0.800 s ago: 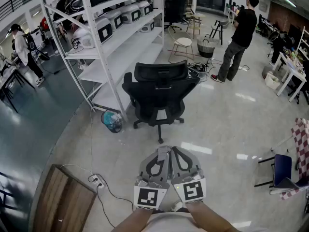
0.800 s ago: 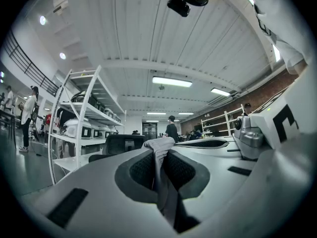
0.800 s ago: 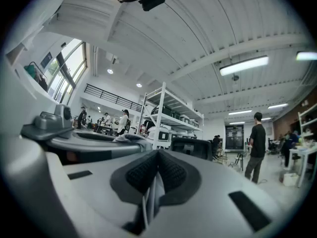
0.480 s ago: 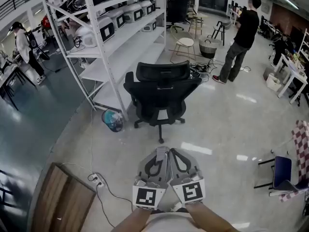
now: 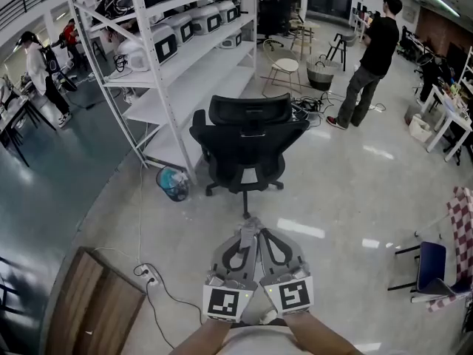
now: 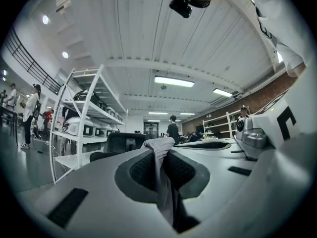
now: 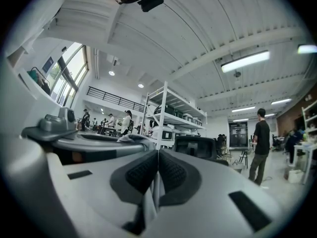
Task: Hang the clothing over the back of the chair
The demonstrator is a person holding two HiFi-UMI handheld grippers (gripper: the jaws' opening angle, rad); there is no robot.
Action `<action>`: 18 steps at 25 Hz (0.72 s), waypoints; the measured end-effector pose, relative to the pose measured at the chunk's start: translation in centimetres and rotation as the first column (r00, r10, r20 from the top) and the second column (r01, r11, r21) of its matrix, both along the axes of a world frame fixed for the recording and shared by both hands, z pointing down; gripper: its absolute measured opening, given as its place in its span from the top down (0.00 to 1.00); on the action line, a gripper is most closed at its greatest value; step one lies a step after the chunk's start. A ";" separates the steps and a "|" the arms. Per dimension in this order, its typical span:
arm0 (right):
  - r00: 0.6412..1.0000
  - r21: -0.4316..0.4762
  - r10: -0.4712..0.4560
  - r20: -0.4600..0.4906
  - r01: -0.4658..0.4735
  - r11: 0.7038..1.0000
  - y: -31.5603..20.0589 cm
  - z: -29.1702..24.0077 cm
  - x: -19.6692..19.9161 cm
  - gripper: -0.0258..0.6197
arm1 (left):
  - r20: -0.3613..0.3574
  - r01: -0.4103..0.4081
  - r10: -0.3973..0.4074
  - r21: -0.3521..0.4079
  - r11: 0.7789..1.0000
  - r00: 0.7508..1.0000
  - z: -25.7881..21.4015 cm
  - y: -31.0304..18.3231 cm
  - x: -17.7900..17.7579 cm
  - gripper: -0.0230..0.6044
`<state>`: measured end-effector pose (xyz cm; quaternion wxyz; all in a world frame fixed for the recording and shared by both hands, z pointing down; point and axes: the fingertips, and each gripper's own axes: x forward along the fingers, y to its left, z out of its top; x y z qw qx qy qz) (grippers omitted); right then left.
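A black office chair (image 5: 247, 135) stands on the floor ahead with its back towards me. My two grippers are held side by side, low in the head view, pointing level at it and well short of it. The left gripper (image 5: 247, 237) is shut on a fold of grey clothing (image 6: 159, 148) that bunches up above its pads. The right gripper (image 5: 261, 237) is shut on a thin pale edge of the same clothing (image 7: 155, 192). A small tuft of the clothing (image 5: 251, 223) shows at the tips; the rest is hidden under the grippers. The chair (image 6: 124, 143) also shows beyond the jaws.
A tall white shelving rack (image 5: 170, 58) with appliances stands left of the chair, and a small bin (image 5: 172, 185) sits at its foot. A person (image 5: 369, 58) stands at the back right. A wooden tabletop corner (image 5: 96, 305) and a floor cable (image 5: 148, 276) lie near left.
The chair sits slightly higher in the head view. Both grippers have stayed together and shut on the clothing.
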<state>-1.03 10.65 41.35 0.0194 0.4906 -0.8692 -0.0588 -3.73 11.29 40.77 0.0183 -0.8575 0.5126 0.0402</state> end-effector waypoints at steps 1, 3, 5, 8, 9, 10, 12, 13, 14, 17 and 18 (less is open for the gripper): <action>1.000 0.002 -0.003 0.000 0.003 1.000 0.1 0.0 0.2 0.94 | -0.004 0.000 0.000 0.000 1.000 1.000 0.0 0.0 0.2 0.91; 1.000 0.002 -0.008 0.005 0.008 1.000 0.3 0.0 0.7 0.94 | -0.009 0.002 -0.002 -0.001 1.000 1.000 0.0 0.0 0.8 0.91; 1.000 0.004 -0.012 0.008 0.012 1.000 0.4 -0.1 1.6 0.94 | -0.014 0.009 -0.010 -0.003 1.000 1.000 -0.1 0.1 1.5 0.91; 1.000 0.013 -0.025 0.010 0.025 1.000 0.7 -0.3 3.1 0.94 | -0.023 0.027 -0.027 0.001 1.000 0.999 -0.2 0.2 2.7 0.91; 1.000 0.016 -0.029 0.013 0.029 0.999 0.8 -0.3 3.7 0.94 | -0.023 0.033 -0.032 0.006 0.999 0.999 -0.3 0.3 3.2 0.91; 0.999 0.018 -0.032 0.016 0.032 0.999 0.9 -0.3 4.3 0.94 | -0.021 0.038 -0.038 0.010 0.999 0.999 -0.3 0.4 3.7 0.91; 0.999 0.013 -0.039 0.022 0.039 0.999 1.1 -0.1 5.4 0.94 | -0.020 0.048 -0.048 0.014 0.999 0.999 -0.5 0.6 4.6 0.91; 0.999 0.009 -0.043 0.023 0.043 0.999 1.2 0.1 5.9 0.94 | -0.019 0.052 -0.052 0.014 0.999 0.998 -0.5 0.5 5.0 0.91; 0.999 0.004 -0.047 0.022 0.047 0.999 1.2 0.4 6.2 0.94 | -0.016 0.056 -0.056 0.014 0.998 0.998 -0.6 0.4 5.2 0.91; 0.998 -0.007 -0.056 0.028 0.056 0.998 0.9 0.8 6.9 0.94 | -0.018 0.065 -0.064 0.015 0.998 0.998 -0.7 -0.3 5.4 0.91; 0.998 -0.008 -0.055 0.033 0.055 0.998 0.7 0.8 7.0 0.94 | -0.024 0.066 -0.066 0.011 0.998 0.998 -0.7 -0.6 5.4 0.91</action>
